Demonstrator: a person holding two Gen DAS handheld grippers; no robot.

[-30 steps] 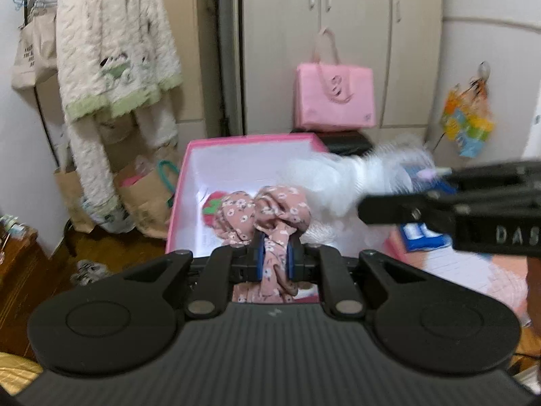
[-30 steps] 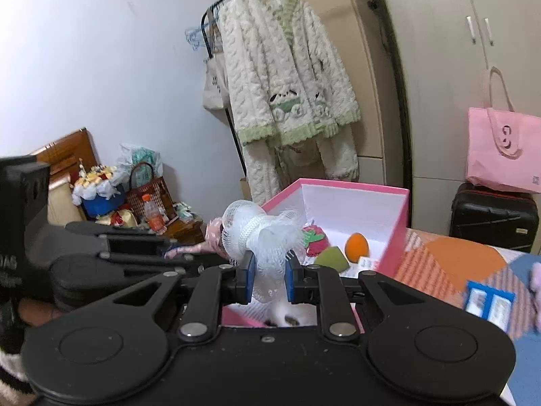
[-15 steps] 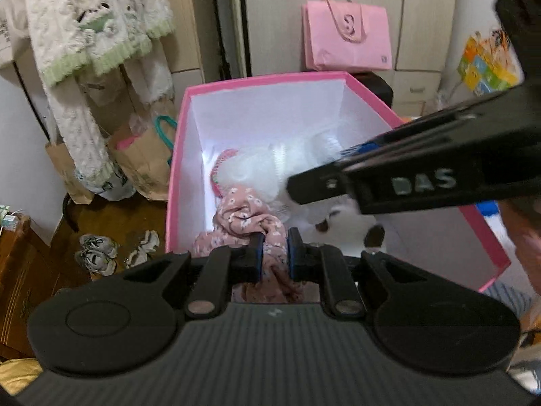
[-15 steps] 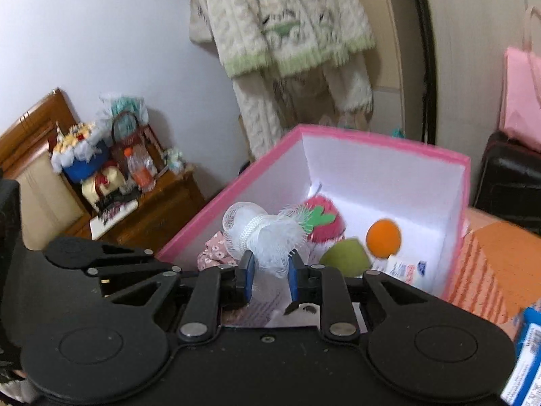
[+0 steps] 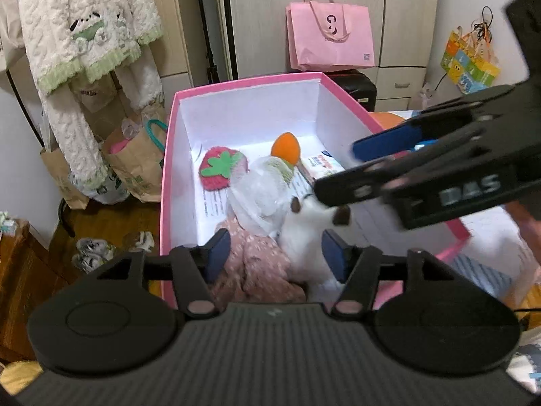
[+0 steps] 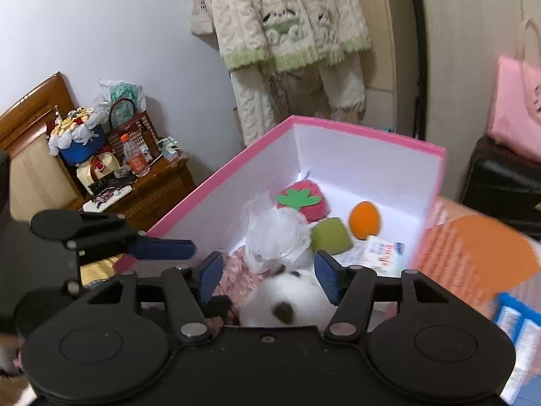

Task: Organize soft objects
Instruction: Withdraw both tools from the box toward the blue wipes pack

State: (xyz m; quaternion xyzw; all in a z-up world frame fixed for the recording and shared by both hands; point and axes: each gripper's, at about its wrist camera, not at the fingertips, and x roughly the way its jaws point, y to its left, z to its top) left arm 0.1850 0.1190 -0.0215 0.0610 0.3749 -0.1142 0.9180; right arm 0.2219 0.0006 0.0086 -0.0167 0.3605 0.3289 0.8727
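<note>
Box (image 5: 169,176) with pink walls and a white inside fills the middle of both wrist views, and all the soft things lie in it. The left gripper (image 5: 275,253) hangs over the near end of the box with its blue-padded fingers (image 5: 218,252) spread wide apart, holding nothing. Below the gap lies the pink flowered cloth (image 5: 260,264), at the near left corner of the box floor. Touching it at 3 o'clock is a white plush toy (image 5: 304,233) with dark patches. A white mesh puff (image 5: 258,193) rests at 12 o'clock from the cloth, partly over the plush. Farther in, a red knitted strawberry (image 5: 221,172) sits at 10 o'clock from the puff and an orange ball (image 5: 285,149) at 1 o'clock, near the far wall. Printed paper (image 5: 321,165) lies flat on the floor beside the ball.

The right gripper (image 6: 268,275) also hovers over the near end, fingers (image 6: 211,275) apart and empty; in the left view it crosses in from 3 o'clock above the plush. Its own view shows a green wedge (image 6: 331,237) between the puff and the orange ball.

Outside the box, a cream knitted cardigan (image 5: 84,34) hangs at 10 o'clock, and a pink bag (image 5: 331,40) stands by the cupboards at 12 o'clock.
</note>
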